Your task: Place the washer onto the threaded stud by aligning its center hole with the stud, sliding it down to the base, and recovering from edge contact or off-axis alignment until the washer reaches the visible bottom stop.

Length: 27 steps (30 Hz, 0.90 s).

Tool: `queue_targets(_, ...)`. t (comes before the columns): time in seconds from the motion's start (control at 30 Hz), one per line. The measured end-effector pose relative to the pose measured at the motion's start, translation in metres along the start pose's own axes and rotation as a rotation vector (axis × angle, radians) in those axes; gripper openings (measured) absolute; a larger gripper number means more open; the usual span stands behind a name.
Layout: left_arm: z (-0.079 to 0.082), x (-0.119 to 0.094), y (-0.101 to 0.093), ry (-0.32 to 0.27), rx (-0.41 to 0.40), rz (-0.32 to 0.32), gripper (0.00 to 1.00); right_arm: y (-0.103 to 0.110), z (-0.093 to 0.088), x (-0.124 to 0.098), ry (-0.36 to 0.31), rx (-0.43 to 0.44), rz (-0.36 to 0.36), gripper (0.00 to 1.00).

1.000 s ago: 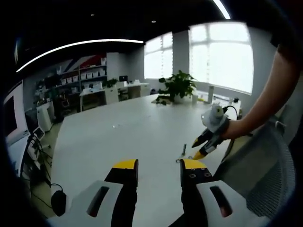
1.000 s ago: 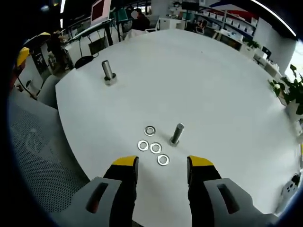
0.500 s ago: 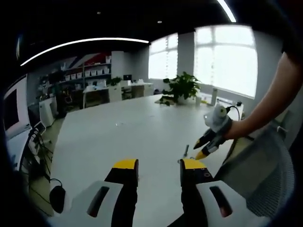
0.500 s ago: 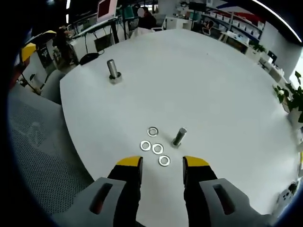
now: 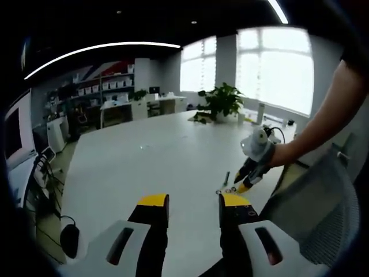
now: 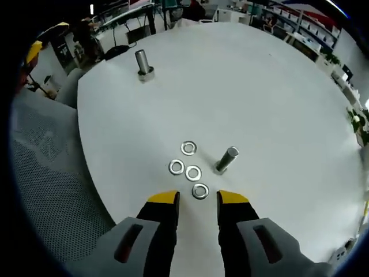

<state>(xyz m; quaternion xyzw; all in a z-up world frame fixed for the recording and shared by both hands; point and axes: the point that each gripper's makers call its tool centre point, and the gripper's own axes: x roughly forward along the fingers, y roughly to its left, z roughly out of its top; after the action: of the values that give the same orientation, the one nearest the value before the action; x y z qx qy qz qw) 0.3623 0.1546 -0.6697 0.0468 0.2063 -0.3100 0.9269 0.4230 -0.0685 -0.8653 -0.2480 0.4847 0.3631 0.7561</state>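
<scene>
White round table (image 6: 277, 86) in an open office with shelves (image 5: 101, 92) and bright windows (image 5: 282, 66).
Both the right gripper (image 6: 198, 199) and left gripper (image 5: 193, 202) stand parted and empty; four washers (image 6: 193, 172) lie beside a stud (image 6: 226, 160).

No readable text, label, brand, number or sign made out in left gripper view or right gripper view. Boxes on far shelves (image 5: 104, 91) seen, markings too small and blurred to be read. Monitor (image 5: 12, 141) at left edge caught, screen content not legible. No marking picked out on counter (image 6: 259, 98).
</scene>
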Motion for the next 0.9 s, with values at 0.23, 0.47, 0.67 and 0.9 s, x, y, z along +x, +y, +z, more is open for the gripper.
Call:
queue_targets(0.23,-0.0004,-0.0008,0.0013,0.0,-0.002,0.005,0.32,0.0014,-0.0009,0.0049,0.039,0.015,0.005,0.24)
queue_targets(0.47,0.0009,-0.0017,0.0027,-0.008,-0.009,0.007,0.32,0.0018,0.001,0.0057,0.094,-0.035,0.025,0.24)
queue_targets(0.67,0.0003,-0.0009,0.0033,-0.006,-0.021,0.003,0.32,0.002,-0.0002,0.0069,0.187,-0.047,0.032,0.24)
queue_targets(0.9,-0.0008,-0.0012,0.0036,-0.001,-0.017,0.007,0.31,0.0016,-0.0007,0.0076,0.253,-0.086,0.036,0.22)
